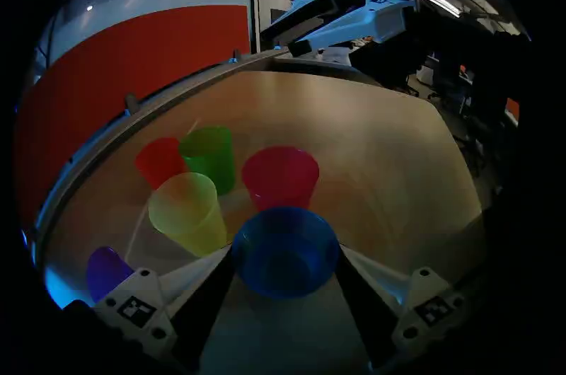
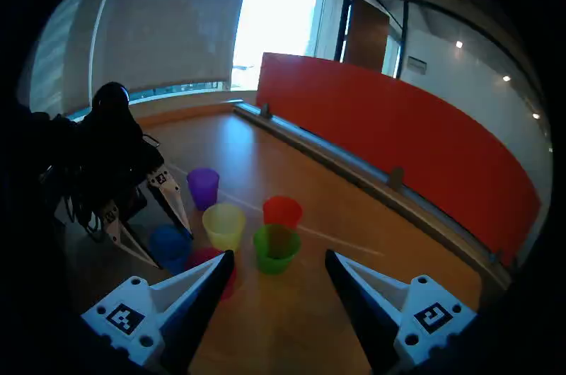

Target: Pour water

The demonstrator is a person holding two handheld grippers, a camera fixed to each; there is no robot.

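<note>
While the left gripper point(image 1: 285, 253) clasps the blue cup point(image 1: 285, 265), the right gripper point(image 2: 277, 256) hangs open over the tabletop point(image 1: 382, 148).
Left fingers point(image 1: 212, 283) press on both sides of the blue cup, which sits upright between them at the near edge of a cluster of cups. Just beyond it stands a crimson cup point(image 1: 281, 177). A yellow cup point(image 1: 187, 212) stands close by on the left in the left gripper view, with a green cup point(image 1: 211, 156) and a red cup point(image 1: 159, 159) behind it. A purple cup point(image 1: 106, 272) stands apart by the left finger. Right fingers point(image 2: 205, 290) stand wide apart, pointing toward the green cup. Whether any cup holds water I cannot tell.
</note>
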